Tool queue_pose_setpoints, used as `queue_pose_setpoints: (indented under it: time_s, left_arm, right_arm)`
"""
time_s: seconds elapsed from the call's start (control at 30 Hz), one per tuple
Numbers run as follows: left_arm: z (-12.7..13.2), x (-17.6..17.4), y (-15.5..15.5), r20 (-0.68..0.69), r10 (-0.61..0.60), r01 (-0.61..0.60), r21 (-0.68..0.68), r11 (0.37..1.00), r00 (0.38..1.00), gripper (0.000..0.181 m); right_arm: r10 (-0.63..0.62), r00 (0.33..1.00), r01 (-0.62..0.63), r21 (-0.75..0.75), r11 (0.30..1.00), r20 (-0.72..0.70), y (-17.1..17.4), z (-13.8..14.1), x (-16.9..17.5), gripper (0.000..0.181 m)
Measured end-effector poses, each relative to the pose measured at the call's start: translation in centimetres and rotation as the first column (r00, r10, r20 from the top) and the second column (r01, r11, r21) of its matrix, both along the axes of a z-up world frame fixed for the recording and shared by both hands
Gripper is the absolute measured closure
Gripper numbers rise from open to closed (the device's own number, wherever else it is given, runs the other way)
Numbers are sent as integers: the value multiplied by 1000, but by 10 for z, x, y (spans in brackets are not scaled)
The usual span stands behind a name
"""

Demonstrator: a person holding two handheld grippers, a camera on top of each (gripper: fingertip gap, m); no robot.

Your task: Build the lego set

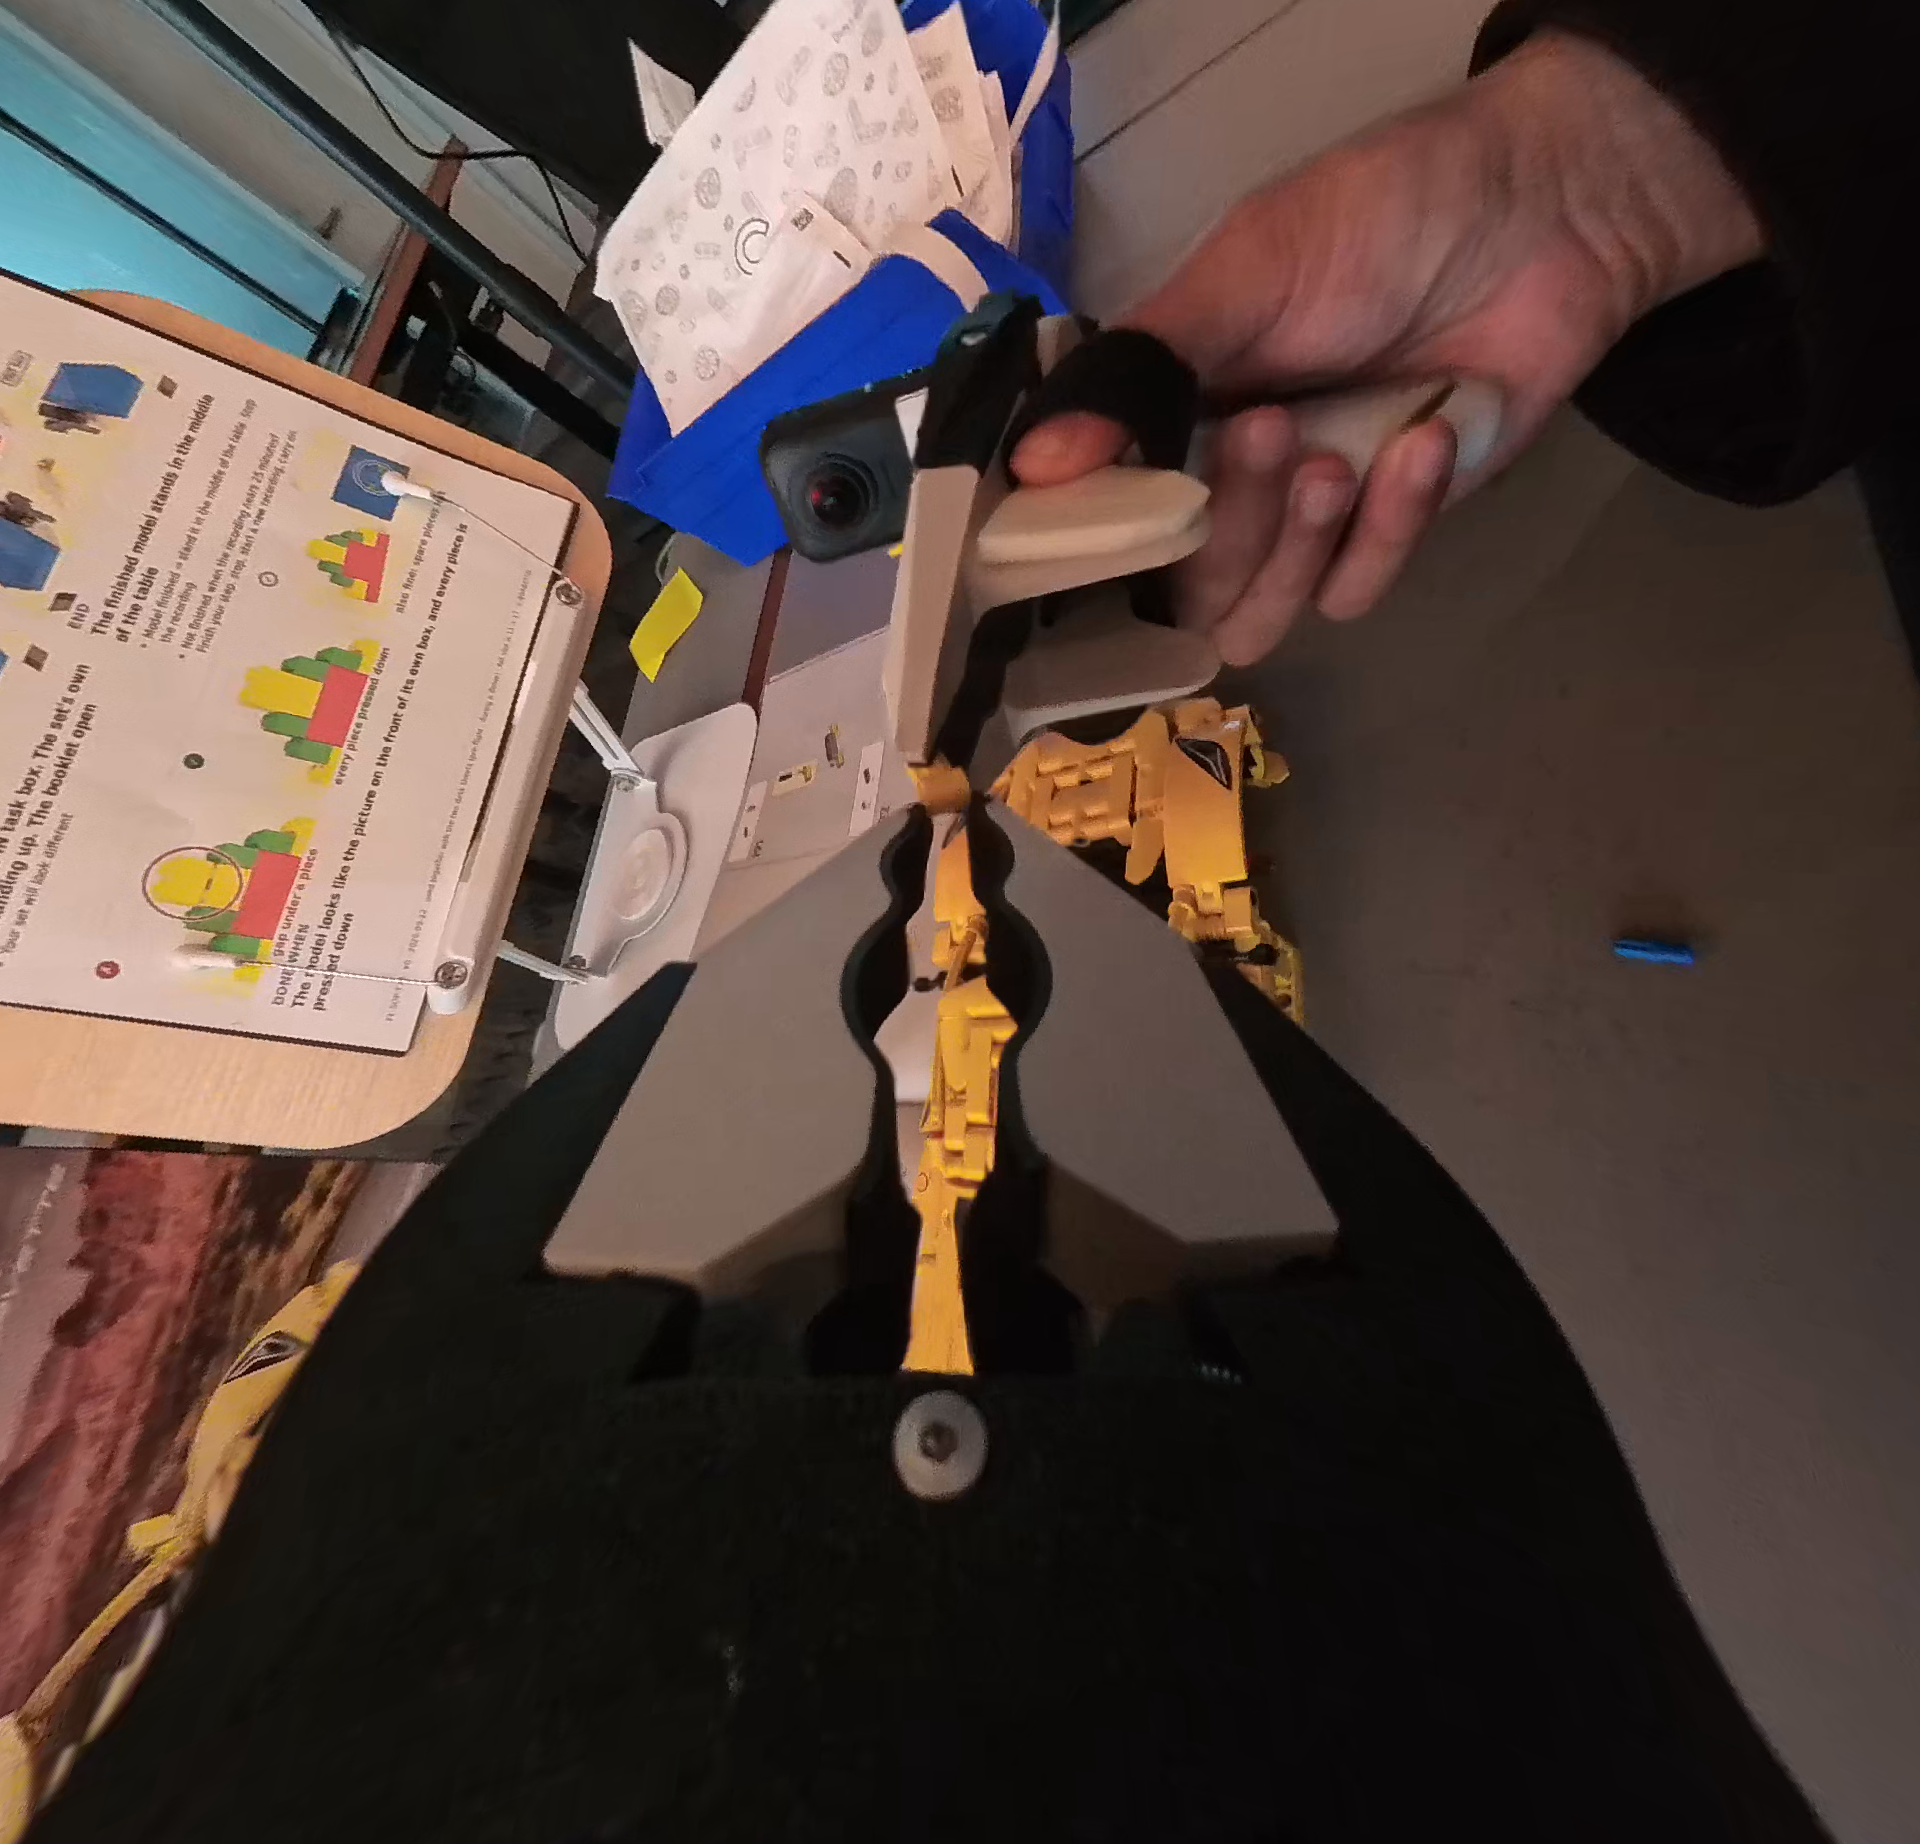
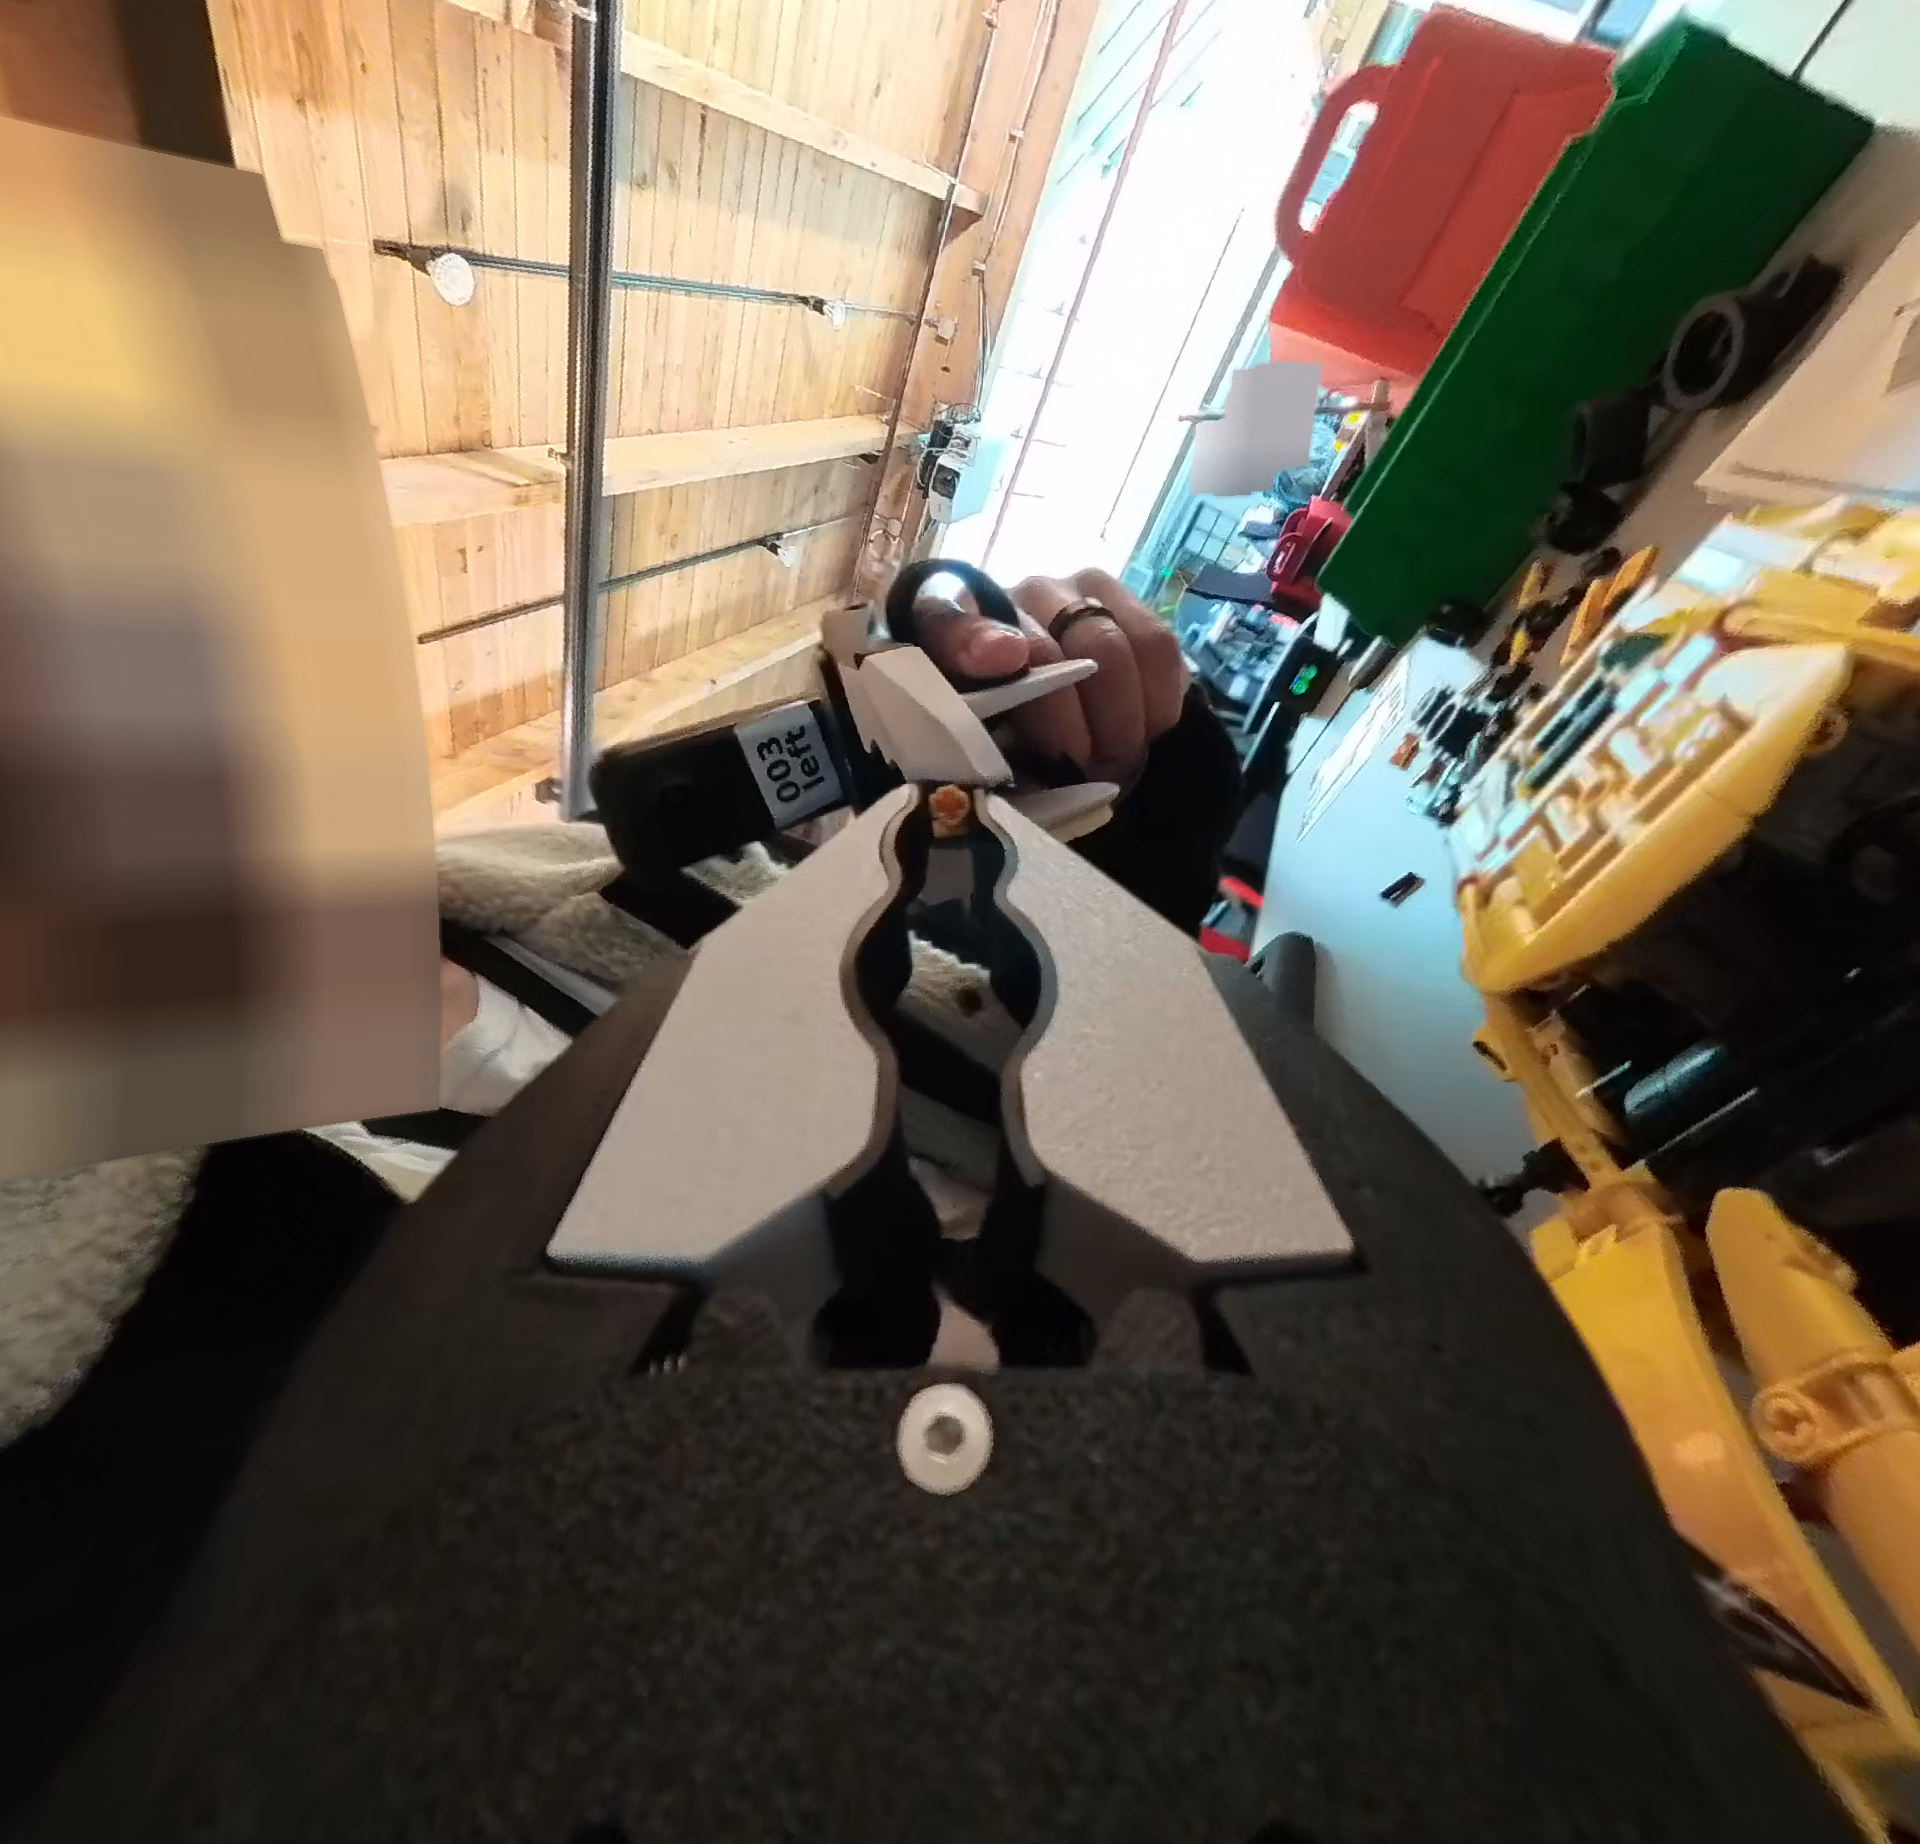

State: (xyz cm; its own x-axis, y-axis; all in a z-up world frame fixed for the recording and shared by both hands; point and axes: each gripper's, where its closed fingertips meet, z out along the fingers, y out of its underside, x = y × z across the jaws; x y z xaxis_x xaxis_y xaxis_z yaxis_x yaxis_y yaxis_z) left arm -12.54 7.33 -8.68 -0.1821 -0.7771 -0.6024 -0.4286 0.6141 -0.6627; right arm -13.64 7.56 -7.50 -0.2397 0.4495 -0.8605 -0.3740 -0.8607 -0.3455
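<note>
Left gripper (image 1: 940, 807) jaws clenched on the yellow arm section (image 1: 961, 1067), steadying it mid-air above the surface (image 1: 1558, 1067). Right gripper (image 2: 948, 807) jaws pinch a small orange pin (image 2: 948, 805), lined up for insertion.

A workshop or lab set up for recording

We see plank walls (image 2: 727, 236), coloured bins (image 2: 1621, 340), an instruction board (image 1: 281, 734) on a stand and loose parts (image 2: 1475, 724) on a grey table (image 1: 1610, 1119)

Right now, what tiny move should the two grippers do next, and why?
Probably close the left gripper gently on the small piece: the right gripper already pinches it at its tips, and the left's tips meet it there, so a handover looks ready.
</note>
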Motion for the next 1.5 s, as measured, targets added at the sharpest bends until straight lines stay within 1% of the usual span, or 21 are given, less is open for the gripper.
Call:
queue_pose_setpoints:
  time_s: [0.1, 0.23, 0.33, 0.4, 0.5, 0.57, 0.6, 0.67, 0.73, 0.83, 0.93, 1.03, 1.17, 1.27, 1.33, 1.37, 1.4, 1.43, 1.47, 1.5]
  left_arm:
    - [1, 0, 1, 9, -4, 5, -58, 998, 1000, 175]
    - [0, 0, -2, 15, -35, 37, -146, 989, 999, 175]
    - [0, -3, -5, 11, -72, 73, -170, 983, 997, 175]
    - [-3, -4, -3, -12, -68, 66, -135, 989, 998, 175]
    - [-8, -2, 2, -34, -4, 2, -67, 998, 999, 174]
    - [-6, 1, 4, -4, 23, -24, -60, 998, 1000, 167]
    - [-5, 2, 4, 16, 30, -29, -64, 997, 999, 166]
    - [-5, 3, 6, 37, 40, -37, -74, 997, 999, 167]
    - [-3, 3, 7, 46, 42, -39, -65, 997, 998, 173]
    - [-1, 3, 4, 38, 7, -5, -45, 999, 999, 174]
    - [-4, 1, -1, 8, -50, 50, 9, 999, 999, 174]
    - [-9, -1, -4, -30, -88, 89, 41, 995, 996, 174]
    - [-11, -3, -5, -60, -105, 106, 27, 994, 993, 174]
    - [-17, -3, -3, -77, -61, 56, -61, 997, 995, 174]
    - [-26, -8, -3, -95, -5, -12, -177, 984, 995, 174]
    - [-34, -14, -6, -117, 23, -53, -263, 963, 993, 167]
    - [-46, -21, -15, -152, 32, -87, -370, 925, 988, 156]
    - [-61, -29, -30, -193, 11, -105, -482, 870, 981, 146]
    - [-76, -37, -46, -230, -14, -123, -571, 811, 973, 145]
    - [-91, -44, -58, -265, -2, -169, -622, 764, 964, 145]
  right_arm:
    - [-56, 997, 53, 72, 996, 50, 2, 0, 0, 175]
    - [-42, 997, 37, 78, 996, 62, -1, 0, 0, 176]
    - [-21, 998, 15, 85, 996, 59, -3, 1, -3, 176]
    - [-15, 998, 11, 63, 998, 62, -2, -2, -4, 176]
    - [-43, 995, 39, 48, 998, 91, 3, -7, -2, 176]
    - [-86, 993, 83, 43, 996, 79, 8, -6, 2, 176]
    - [-95, 993, 92, 42, 995, 76, 9, -6, 3, 176]
    - [-97, 992, 94, 38, 995, 79, 9, -7, 3, 176]
    - [-95, 992, 92, 40, 995, 82, 9, -7, 3, 176]
    - [-83, 993, 78, 60, 995, 82, 6, -5, 2, 176]
    - [-33, 993, 26, 65, 998, 113, -1, -7, 0, 175]
    - [-23, 987, 11, 78, 997, 162, -4, -11, -2, 176]
    - [-26, 980, 9, 89, 996, 195, -5, -14, -4, 175]
    - [-48, 968, 26, 93, 995, 245, -2, -19, -4, 176]
    - [-89, 937, 49, 125, 991, 337, -3, -27, -2, 175]
    - [-145, 906, 94, 145, 985, 397, -1, -34, 4, 175]
    - [-215, 860, 147, 178, 973, 463, -2, -41, 13, 175]
    - [-282, 810, 185, 233, 955, 514, -5, -47, 21, 175]
    - [-362, 765, 218, 314, 924, 533, -10, -49, 28, 175]
    - [-453, 712, 262, 396, 880, 536, -14, -49, 35, 175]
